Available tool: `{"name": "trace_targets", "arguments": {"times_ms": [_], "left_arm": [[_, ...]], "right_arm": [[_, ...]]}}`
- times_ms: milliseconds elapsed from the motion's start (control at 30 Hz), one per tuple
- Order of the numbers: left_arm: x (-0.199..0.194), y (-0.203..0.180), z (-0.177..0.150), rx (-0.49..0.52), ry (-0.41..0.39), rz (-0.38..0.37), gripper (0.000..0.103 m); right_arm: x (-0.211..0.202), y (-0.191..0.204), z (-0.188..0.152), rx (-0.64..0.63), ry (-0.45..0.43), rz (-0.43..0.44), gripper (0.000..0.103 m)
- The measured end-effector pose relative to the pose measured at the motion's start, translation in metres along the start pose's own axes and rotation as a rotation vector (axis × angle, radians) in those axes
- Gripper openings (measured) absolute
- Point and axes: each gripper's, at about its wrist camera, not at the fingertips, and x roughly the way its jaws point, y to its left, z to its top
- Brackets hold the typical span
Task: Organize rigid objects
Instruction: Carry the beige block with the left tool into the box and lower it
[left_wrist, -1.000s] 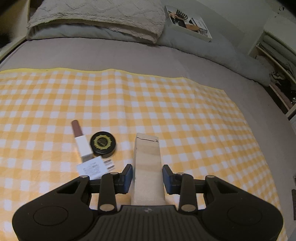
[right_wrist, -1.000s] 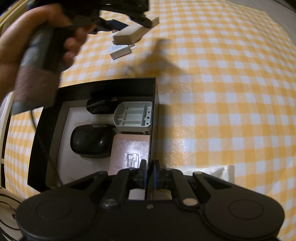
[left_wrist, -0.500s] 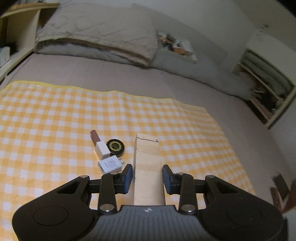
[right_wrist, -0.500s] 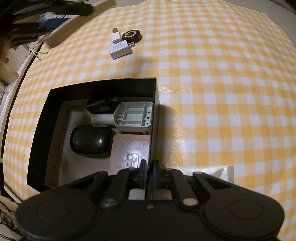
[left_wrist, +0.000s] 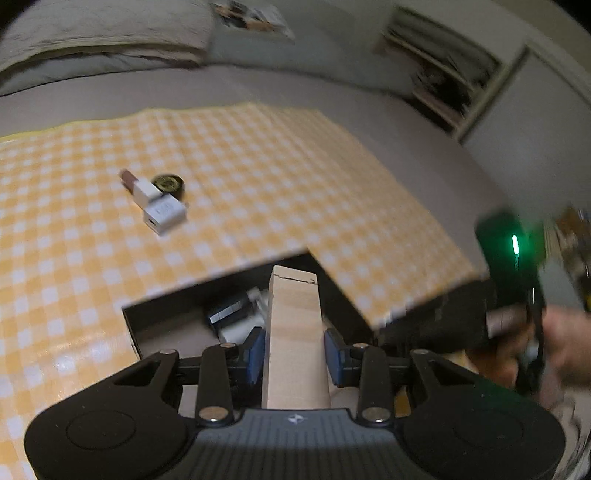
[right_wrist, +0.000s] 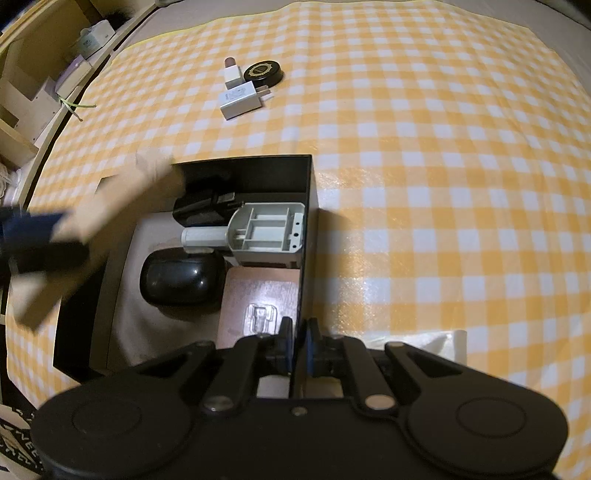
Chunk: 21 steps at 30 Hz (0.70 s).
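1 wooden block (left_wrist: 293, 332), 1 black box (right_wrist: 258, 173), 1 white charger (right_wrist: 240, 99)

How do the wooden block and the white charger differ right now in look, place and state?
The wooden block is long, tan and clamped in the left tool above the black box; the white charger is short, pale and lies loose on the checked cloth. Both are boxy, rigid items outside the box.
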Motion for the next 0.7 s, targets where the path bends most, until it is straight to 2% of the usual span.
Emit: {"name": "trace_targets", "arguments": {"times_ms": [300,433,500,567,700], "left_arm": [[0.017,-0.017,-0.024,0.254,0.134,-0.096,0.036],[0.028,-0.021,-0.027,0.319,0.180,-0.111,0.036],[0.034,-0.020,-0.028,0.330,0.199,-0.134,0.038],[0.039,-0.017,-0.029,0.315,0.217,-0.143,0.047],[0.047,-0.007,-0.022,0.215,0.249,-0.103,0.046]], "right_arm": [[0.000,0.000,0.001,0.000,-0.003,-0.001,0.008],[-0.001,0.000,0.000,0.002,-0.003,0.003,0.008],[-0.001,-0.001,0.000,0.000,-0.003,0.003,0.008],[-0.001,-0.001,-0.001,0.001,-0.002,0.004,0.008],[-0.002,-0.001,-0.002,0.001,-0.002,0.005,0.008]]}}
